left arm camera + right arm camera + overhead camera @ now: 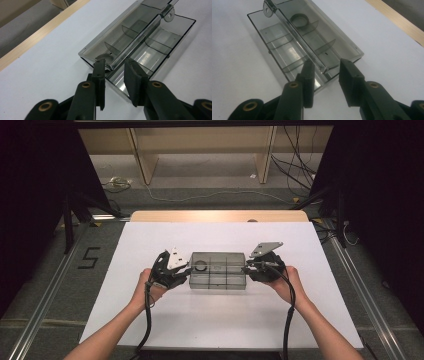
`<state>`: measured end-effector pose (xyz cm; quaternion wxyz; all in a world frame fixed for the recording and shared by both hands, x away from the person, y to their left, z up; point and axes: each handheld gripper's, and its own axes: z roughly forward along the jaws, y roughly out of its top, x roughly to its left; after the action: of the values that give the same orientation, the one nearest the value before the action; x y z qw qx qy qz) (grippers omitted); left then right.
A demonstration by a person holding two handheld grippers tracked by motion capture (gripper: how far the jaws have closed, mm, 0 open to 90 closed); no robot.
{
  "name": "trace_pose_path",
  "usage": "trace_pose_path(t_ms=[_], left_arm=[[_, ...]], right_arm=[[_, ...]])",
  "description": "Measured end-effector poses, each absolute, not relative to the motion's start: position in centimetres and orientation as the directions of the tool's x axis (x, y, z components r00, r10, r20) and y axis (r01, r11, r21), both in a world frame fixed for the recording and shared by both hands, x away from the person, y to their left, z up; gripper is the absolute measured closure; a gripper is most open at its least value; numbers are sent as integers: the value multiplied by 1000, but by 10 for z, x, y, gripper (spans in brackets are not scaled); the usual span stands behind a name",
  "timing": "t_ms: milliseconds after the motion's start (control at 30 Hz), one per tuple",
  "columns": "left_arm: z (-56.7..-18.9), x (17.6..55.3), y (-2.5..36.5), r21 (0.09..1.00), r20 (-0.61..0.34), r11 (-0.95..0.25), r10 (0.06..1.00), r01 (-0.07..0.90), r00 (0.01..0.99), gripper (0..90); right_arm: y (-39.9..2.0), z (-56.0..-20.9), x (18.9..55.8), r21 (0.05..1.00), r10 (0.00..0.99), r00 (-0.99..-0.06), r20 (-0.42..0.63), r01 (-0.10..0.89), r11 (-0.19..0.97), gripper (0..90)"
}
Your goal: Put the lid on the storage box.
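Box: the smoky grey, see-through plastic compartment box lies flat near the middle of the white table cover, its long side running across in front of you, between your two hands.
Box inside: thin dividers split it into compartments on both sides of a clear ridge that runs down its length; in the right gripper view a round dark ring sits in the far compartment on one side.
Box tab: a small clear tab with a hole sticks up at the far end of the ridge in the left gripper view.
Left gripper: your left gripper sits at the box's left end, pointing inward. In the left gripper view its two black jaws stand apart, one on each side of the ridge at the near end wall. The left jaw's tip lies against or just at the box edge; I cannot tell whether the pads press on anything.
Right gripper: your right gripper sits at the box's right end, pointing inward. In the right gripper view its jaws stand apart astride the near end of the ridge, with clear gaps between pads and plastic, so it grips nothing.
Hands: your left hand and right hand hold the grippers low over the cover.
Table: a pale wooden edge shows beyond the cover's far side.
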<state>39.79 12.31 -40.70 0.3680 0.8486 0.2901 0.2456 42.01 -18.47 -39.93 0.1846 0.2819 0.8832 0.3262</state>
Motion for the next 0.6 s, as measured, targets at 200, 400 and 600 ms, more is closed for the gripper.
trace_pose_path(t_ms=[200, 400, 600], left_arm=[[-411, 392, 124, 762, 208, -573, 659, 302, 723, 673], [-417, 385, 138, 726, 172, -576, 682, 377, 711, 347], [-427, 370, 153, 707, 154, -569, 703, 420, 694, 150]], right_arm=[[-187, -402, 415, 677, 621, -774, -126, 390, 624, 659], [-192, -407, 407, 636, 636, -765, -98, 443, 632, 422], [-205, -413, 394, 617, 663, -746, -57, 496, 611, 174]])
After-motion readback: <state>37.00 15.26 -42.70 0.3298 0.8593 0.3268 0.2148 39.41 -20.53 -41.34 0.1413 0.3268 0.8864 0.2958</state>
